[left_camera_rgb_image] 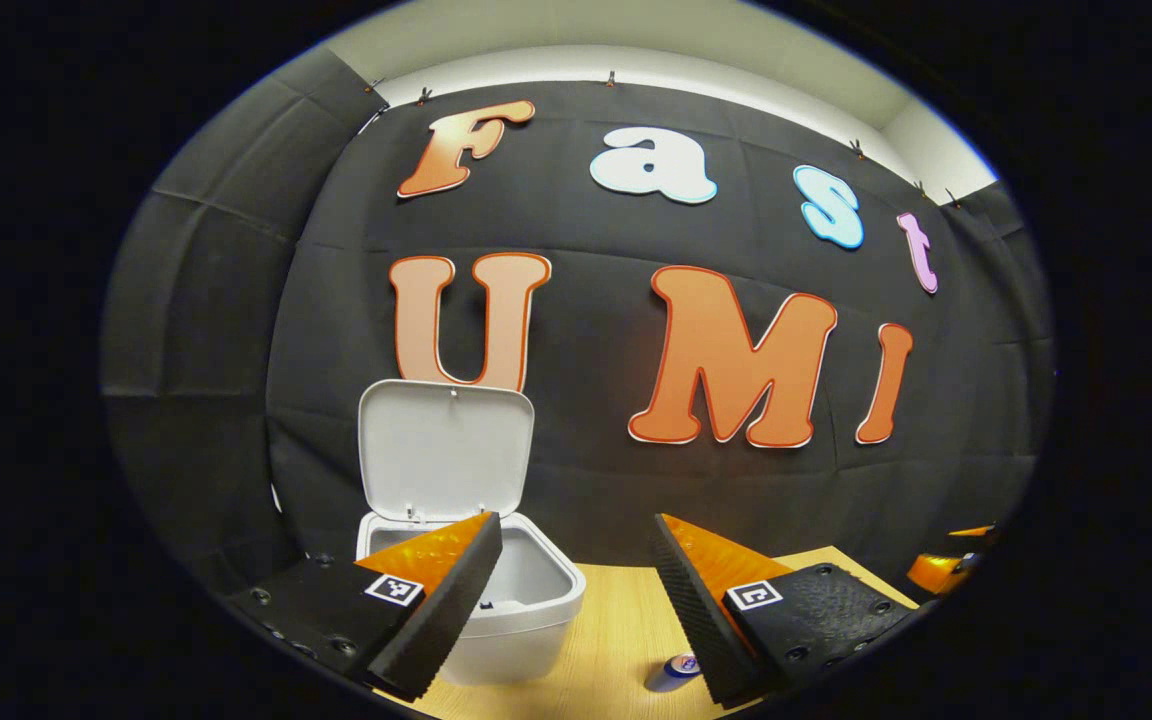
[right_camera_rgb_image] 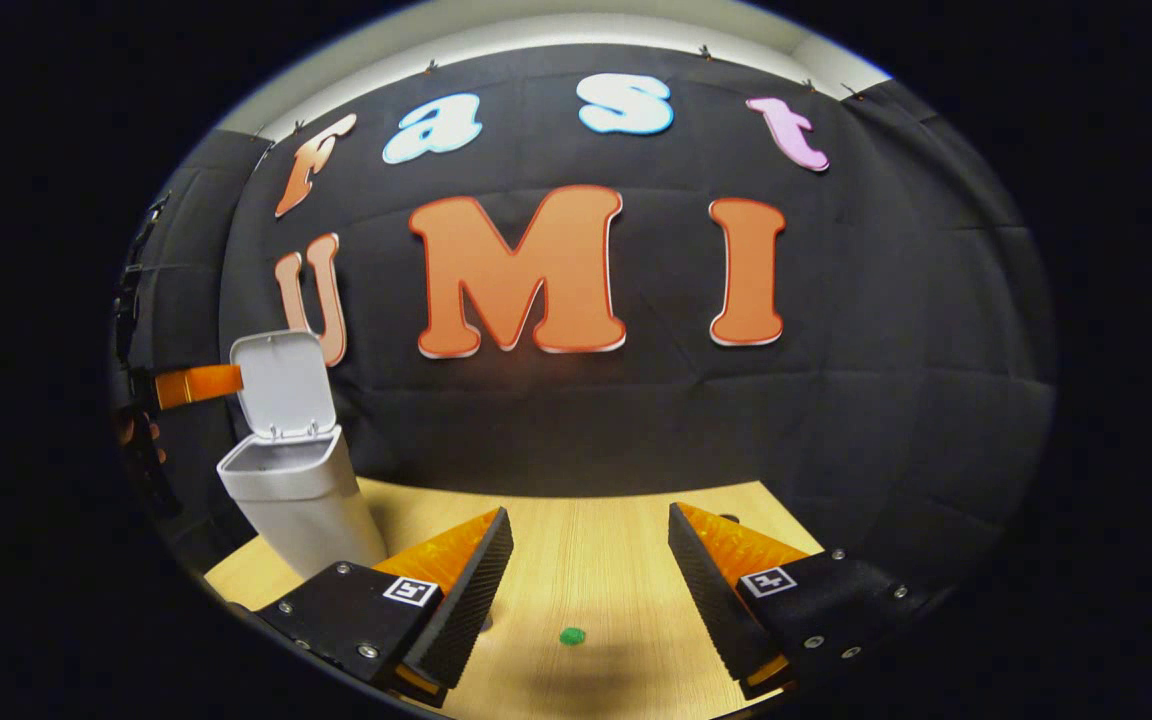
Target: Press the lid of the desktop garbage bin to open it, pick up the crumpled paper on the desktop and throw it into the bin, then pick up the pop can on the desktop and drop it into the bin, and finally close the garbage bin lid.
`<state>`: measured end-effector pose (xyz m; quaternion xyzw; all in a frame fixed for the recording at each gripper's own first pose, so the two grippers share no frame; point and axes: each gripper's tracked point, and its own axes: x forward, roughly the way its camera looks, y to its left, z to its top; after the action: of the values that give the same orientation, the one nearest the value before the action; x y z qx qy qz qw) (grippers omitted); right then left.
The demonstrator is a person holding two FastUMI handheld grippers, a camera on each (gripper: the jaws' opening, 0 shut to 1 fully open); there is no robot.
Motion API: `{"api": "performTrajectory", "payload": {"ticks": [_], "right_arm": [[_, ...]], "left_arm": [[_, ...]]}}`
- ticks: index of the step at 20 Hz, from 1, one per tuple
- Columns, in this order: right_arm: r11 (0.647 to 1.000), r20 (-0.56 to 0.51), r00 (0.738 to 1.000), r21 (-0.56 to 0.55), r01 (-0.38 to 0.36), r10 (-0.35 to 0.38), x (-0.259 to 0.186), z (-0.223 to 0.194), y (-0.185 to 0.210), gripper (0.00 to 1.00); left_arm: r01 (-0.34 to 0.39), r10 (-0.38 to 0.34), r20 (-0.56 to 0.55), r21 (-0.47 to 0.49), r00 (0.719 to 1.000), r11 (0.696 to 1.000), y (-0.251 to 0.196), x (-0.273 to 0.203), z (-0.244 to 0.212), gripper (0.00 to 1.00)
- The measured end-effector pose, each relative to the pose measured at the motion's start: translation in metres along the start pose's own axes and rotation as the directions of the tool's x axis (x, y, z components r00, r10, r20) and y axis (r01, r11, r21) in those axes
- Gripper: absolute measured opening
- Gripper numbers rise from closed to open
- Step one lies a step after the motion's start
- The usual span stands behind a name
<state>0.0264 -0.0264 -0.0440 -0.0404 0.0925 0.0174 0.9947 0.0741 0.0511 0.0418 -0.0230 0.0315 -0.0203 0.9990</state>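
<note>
Looking along the left gripper (left_camera_rgb_image: 576,590), jaws wide and empty, the bin (left_camera_rgb_image: 521,610) stands lid (left_camera_rgb_image: 446,450) up, just beyond; the pop can (left_camera_rgb_image: 674,670) lies low between the fingers, perhaps toppled, so it may roll. In the right gripper view, the right gripper (right_camera_rgb_image: 586,590) gapes empty above a green dot (right_camera_rgb_image: 572,635), the bin far left.

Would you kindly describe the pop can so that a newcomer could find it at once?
Start at the white bin with its raised lid on the wooden table. Just right of its base lies a small can, the one blue and silver thing there.
</note>
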Motion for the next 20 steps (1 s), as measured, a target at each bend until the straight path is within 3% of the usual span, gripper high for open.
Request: {"api": "performTrajectory", "payload": {"ticks": [4, 10, 20], "right_arm": [[0.999, -0.184, 0.982, -0.022, -0.048, 0.043, 0.023, -0.066, 0.009, 0.94], [0.991, -0.377, 0.918, -0.011, -0.136, 0.121, 0.062, -0.153, 0.028, 0.95], [0.992, -0.588, 0.808, -0.080, -0.099, 0.033, 0.113, -0.238, 0.012, 0.96]], "left_arm": [[0.015, -0.014, -0.022, 0.027, 1.000, 1.000, 0.000, -0.007, -0.019, 0.94], [0.038, -0.037, -0.067, 0.012, 0.997, 0.999, 0.010, -0.019, -0.054, 0.94], [-0.053, 0.055, -0.191, 0.016, 0.980, 0.998, 0.058, -0.009, -0.105, 0.94]]}}
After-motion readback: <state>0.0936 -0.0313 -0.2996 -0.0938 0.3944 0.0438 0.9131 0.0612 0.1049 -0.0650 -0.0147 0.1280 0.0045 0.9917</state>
